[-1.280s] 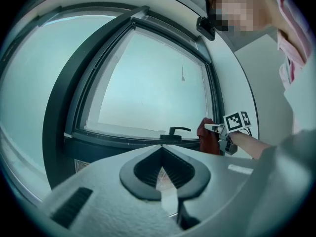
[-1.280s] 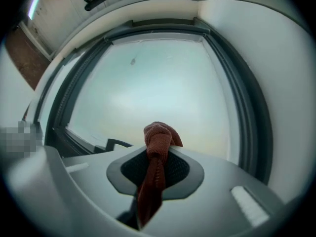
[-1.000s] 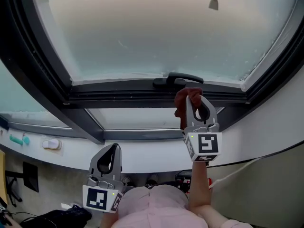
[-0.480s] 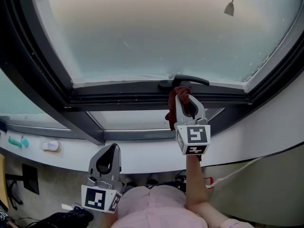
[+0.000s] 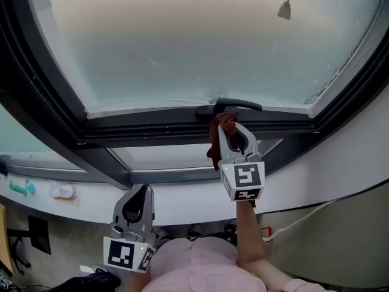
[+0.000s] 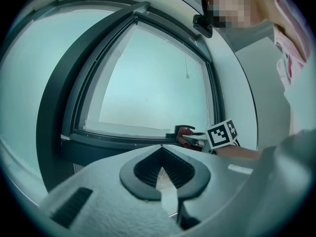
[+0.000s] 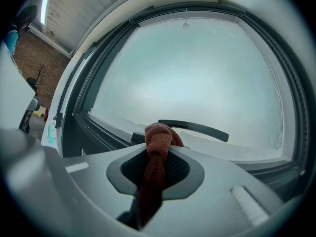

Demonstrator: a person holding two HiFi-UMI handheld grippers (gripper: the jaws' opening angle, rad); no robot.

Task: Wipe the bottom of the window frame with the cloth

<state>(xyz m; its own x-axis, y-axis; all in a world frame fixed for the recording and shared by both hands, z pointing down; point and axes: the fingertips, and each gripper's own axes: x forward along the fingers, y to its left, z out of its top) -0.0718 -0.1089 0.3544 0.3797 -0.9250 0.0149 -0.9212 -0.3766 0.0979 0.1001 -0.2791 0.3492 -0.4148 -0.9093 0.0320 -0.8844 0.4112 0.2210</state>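
Frosted glass (image 5: 200, 41) is filling the upper part of the head view, and the dark bottom rail (image 5: 146, 129) is running left to right across the middle. Just right of centre, the right gripper (image 5: 233, 129) is clamping the reddish cloth (image 5: 223, 126), its wad poking past the tips toward the rail just under the handle (image 5: 234, 105); I cannot tell whether it is touching. The stroke is probably going sideways along the rail, while the left gripper (image 5: 143, 190) is hanging closed and empty at lower left, well apart. No writing is showing, only square markers.

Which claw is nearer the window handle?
Right. The right claw, gripping the cloth, is just under the handle; the left claw hangs low by the sill, far from it.
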